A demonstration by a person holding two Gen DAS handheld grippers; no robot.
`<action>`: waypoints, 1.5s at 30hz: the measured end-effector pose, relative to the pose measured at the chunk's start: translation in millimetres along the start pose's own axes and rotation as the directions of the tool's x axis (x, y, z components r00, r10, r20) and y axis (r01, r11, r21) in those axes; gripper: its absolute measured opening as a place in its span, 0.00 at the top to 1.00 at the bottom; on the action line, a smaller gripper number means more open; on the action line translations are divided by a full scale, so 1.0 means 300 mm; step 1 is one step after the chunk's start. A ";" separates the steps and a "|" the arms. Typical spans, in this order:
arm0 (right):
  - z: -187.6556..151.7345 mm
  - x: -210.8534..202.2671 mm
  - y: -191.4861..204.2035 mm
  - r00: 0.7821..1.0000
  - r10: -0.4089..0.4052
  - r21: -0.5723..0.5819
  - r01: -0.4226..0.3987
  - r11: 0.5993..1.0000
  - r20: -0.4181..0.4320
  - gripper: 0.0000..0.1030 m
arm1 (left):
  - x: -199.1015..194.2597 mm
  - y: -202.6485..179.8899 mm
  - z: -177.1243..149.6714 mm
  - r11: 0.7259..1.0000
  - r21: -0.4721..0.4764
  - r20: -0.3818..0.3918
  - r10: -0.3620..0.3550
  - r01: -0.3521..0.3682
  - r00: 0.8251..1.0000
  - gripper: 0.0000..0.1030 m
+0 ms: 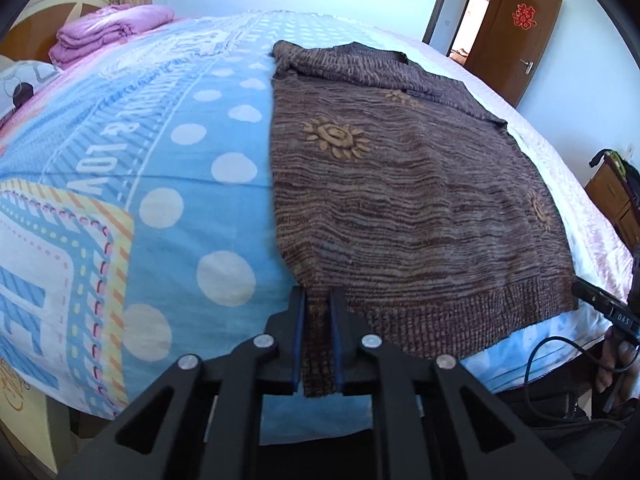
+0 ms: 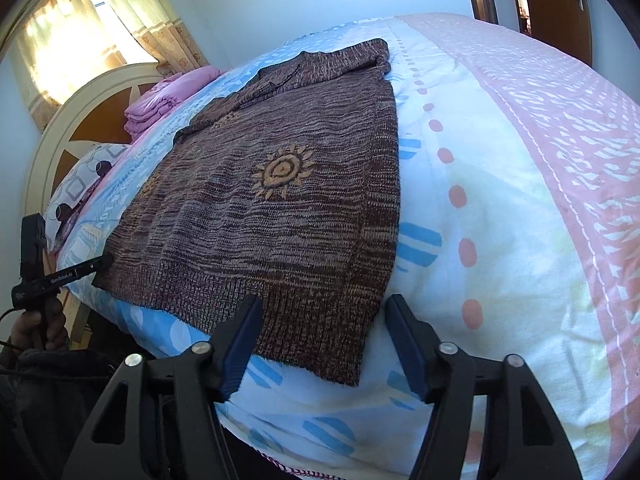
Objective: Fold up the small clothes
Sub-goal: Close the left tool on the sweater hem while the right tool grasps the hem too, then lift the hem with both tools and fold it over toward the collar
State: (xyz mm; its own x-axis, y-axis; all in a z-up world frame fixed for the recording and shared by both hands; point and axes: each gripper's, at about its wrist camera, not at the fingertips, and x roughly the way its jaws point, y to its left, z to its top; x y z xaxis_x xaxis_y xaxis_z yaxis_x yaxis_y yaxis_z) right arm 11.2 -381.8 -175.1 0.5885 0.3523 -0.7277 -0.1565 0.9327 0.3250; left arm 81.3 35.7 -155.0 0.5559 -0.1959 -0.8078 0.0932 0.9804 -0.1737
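A brown knitted sweater [image 1: 400,200] [image 2: 280,220] with orange sun motifs lies spread flat on the bed, its ribbed hem toward me. My left gripper [image 1: 318,294] is shut on the hem's left corner, with a strip of knit pinched between its blue pads. In the right wrist view the left gripper [image 2: 100,262] shows at that same corner, held by a hand. My right gripper [image 2: 324,308] stands open astride the hem's right corner, and neither pad presses the fabric. The right gripper's tip [image 1: 580,288] also appears in the left wrist view.
The bed carries a blue dotted and pink patterned cover [image 1: 120,160] [image 2: 520,200]. Folded pink bedding [image 1: 108,32] [image 2: 168,96] and a pillow [image 2: 80,188] lie by the headboard [image 2: 60,132]. A brown door [image 1: 516,32] stands open beyond the bed. A wooden cabinet [image 1: 616,200] is at the right.
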 end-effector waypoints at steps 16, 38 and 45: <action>0.005 -0.083 -0.045 0.980 0.138 0.085 -0.151 0.985 0.144 0.93 | -0.027 0.027 0.024 0.996 -0.016 0.025 -0.083 0.083 0.996 0.91; 0.035 -0.123 -0.050 0.961 0.184 0.125 -0.212 0.969 0.207 0.93 | -0.121 0.023 0.107 0.983 -0.023 0.112 -0.178 0.181 0.978 0.92; 0.106 -0.169 -0.046 0.944 0.217 0.125 -0.254 0.959 0.248 0.93 | -0.098 0.044 0.165 0.982 -0.030 0.118 -0.183 0.188 0.976 0.92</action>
State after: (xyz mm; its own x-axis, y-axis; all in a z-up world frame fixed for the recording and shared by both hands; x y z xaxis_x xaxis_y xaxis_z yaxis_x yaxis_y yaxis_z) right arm 9.0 -415.0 -123.6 0.7183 0.5162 -0.4664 -0.2004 0.7955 0.5718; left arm 107.1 55.3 -105.7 0.6229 -0.3686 -0.6900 0.1717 0.9250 -0.3391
